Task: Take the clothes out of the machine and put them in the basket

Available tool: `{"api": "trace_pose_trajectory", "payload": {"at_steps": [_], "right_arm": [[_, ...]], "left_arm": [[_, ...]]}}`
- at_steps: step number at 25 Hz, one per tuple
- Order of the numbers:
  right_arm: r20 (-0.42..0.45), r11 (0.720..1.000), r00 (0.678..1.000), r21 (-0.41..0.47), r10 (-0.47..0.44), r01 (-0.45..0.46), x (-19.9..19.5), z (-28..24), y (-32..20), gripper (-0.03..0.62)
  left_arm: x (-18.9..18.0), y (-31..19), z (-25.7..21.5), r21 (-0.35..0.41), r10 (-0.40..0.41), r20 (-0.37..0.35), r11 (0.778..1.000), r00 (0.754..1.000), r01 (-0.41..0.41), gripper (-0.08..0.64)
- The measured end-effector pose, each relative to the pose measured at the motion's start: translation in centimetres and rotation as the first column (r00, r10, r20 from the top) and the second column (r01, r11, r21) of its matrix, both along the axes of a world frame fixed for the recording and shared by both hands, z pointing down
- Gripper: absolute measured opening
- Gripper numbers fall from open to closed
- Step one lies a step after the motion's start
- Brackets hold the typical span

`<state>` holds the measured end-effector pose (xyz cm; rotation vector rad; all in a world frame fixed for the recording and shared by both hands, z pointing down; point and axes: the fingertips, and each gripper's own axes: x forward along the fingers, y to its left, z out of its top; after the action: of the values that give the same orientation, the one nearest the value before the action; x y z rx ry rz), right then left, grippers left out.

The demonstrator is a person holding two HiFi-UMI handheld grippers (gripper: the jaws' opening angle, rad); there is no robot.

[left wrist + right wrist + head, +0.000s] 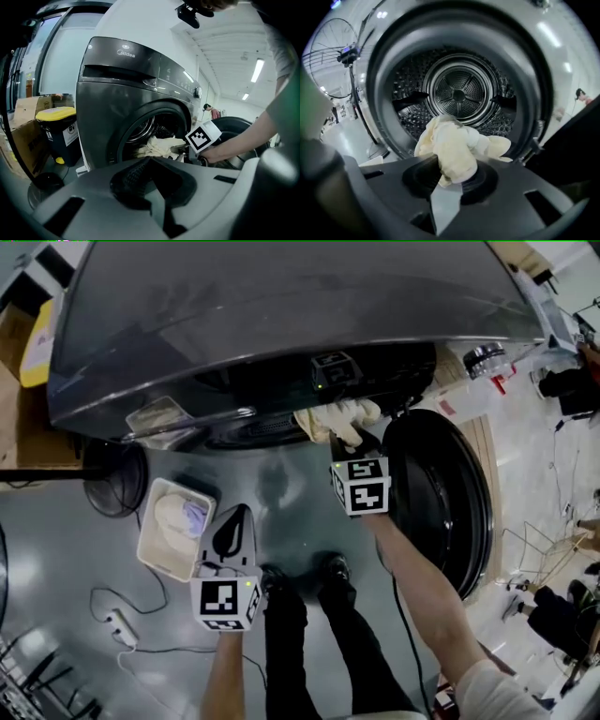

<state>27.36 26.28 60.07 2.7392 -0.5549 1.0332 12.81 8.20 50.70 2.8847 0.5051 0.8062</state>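
Note:
The dark grey washing machine [281, 315] stands with its round door [441, 493] swung open to the right. My right gripper [349, 439] is at the drum mouth, shut on a cream cloth [342, 416]. In the right gripper view the cloth [454, 150] bunches out of the jaws in front of the steel drum [459, 89], which looks bare behind it. My left gripper [239, 514] hangs lower left, over the floor beside the white basket [150, 540]; its jaws taper to a point with nothing in them. The left gripper view shows the cloth [159, 145] at the opening.
The basket holds a pale garment [183, 517]. A black fan [112, 479] stands left of the basket, and a power strip [122, 626] with its cable lies on the floor. A yellow-lidded bin [56, 126] and a cardboard box [26, 140] stand left of the machine. The person's shoes [300, 577] stand before the opening.

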Motion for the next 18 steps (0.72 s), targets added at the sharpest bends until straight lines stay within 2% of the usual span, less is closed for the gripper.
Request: {"api": "trace_pose_trajectory", "payload": {"at_steps": [4, 9, 18], "right_arm": [[0.007, 1.000, 1.000, 0.009, -0.009, 0.009, -3.1, -2.3, 0.6, 0.104], [-0.014, 0.999, 1.000, 0.016, -0.028, 0.028, -5.7, -5.2, 1.2, 0.104], [-0.115, 0.997, 0.991, 0.025, -0.066, 0.069, -7.9, -11.2, 1.3, 0.104]], "left_arm": [[-1.2, 0.6, -1.7, -0.004, -0.006, 0.009, 1.000, 1.000, 0.006, 0.018], [-1.7, 1.3, -3.4, 0.002, 0.008, -0.017, 1.000, 1.000, -0.008, 0.018], [-1.9, 2.1, -5.6, -0.001, 0.005, -0.038, 1.000, 0.999, -0.006, 0.018]]}}
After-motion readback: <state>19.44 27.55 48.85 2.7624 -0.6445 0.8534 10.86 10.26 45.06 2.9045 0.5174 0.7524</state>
